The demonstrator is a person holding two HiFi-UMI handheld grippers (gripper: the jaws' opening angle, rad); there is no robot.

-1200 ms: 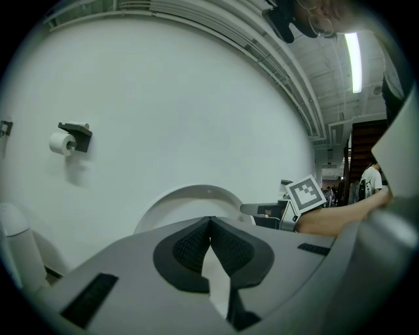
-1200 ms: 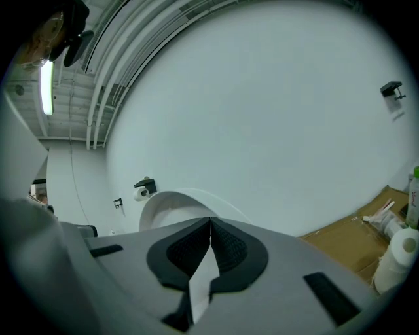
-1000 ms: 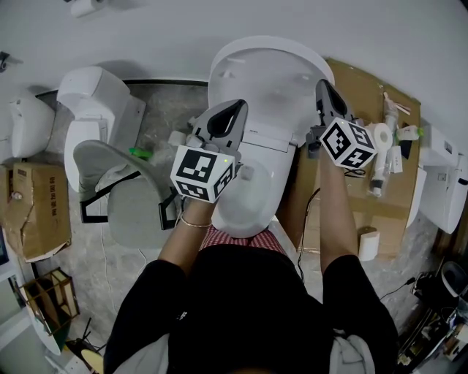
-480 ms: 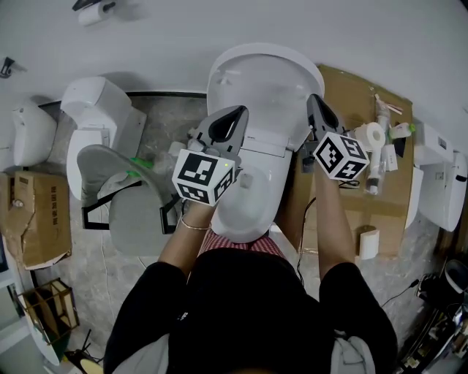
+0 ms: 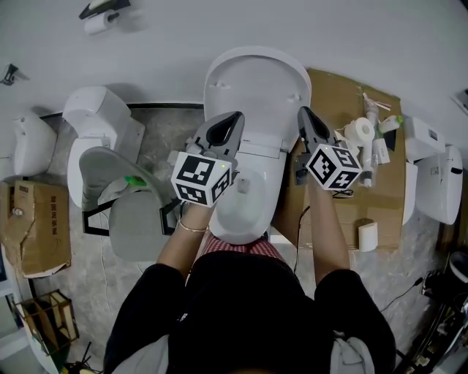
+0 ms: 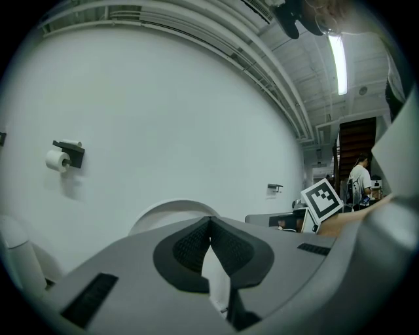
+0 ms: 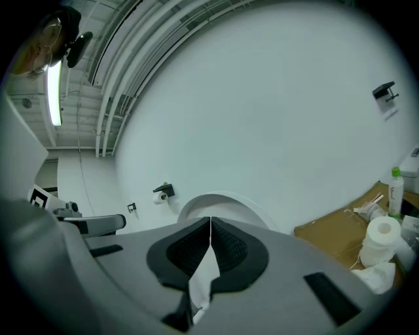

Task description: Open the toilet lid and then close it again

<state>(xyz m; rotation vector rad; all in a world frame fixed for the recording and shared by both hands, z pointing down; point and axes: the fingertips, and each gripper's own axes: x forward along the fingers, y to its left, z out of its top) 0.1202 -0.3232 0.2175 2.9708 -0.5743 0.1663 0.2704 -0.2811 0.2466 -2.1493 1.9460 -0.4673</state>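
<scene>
Right tongs [image 5: 303, 112] shifted left beside the raised toilet lid [image 5: 256, 80], cardboard [image 5: 333, 88] alongside.

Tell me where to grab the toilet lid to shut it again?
Probably the thin side rim of the toilet lid, high up. The lid stands upright against the wall, so its back is hard to reach, but that side edge sticks out free. Come from the right with the right gripper. Its jaws are shut and would have to open first.

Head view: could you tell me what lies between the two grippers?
The raised toilet lid stands between left gripper and right gripper, in the head view.
</scene>
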